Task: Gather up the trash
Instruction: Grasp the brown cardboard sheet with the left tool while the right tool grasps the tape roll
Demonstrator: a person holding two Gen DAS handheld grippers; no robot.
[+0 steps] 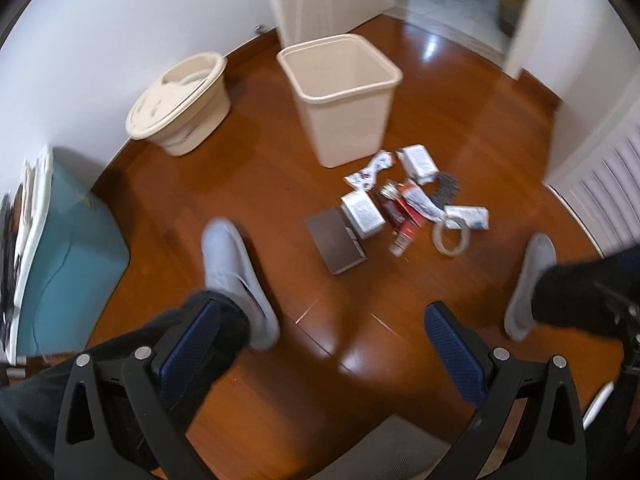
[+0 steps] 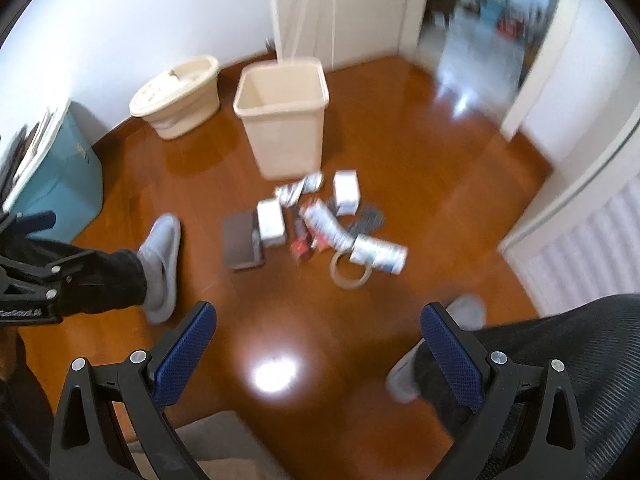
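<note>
A scattered heap of trash [image 1: 404,204] — small white cartons, a flat brown box [image 1: 335,245], crumpled printed wrappers, a red packet and a clear tape roll [image 1: 451,239] — was seen lying on the polished wooden floor [image 1: 280,184], just in front of the open cream plastic square bin [image 1: 340,96]. The bin's visible interior appeared empty, so collection was judged not yet begun, with every piece left. The left gripper [image 1: 320,344] and right gripper [image 2: 318,344] were held well apart from the heap, jaws spread wide, nothing grasped or touched.
</note>
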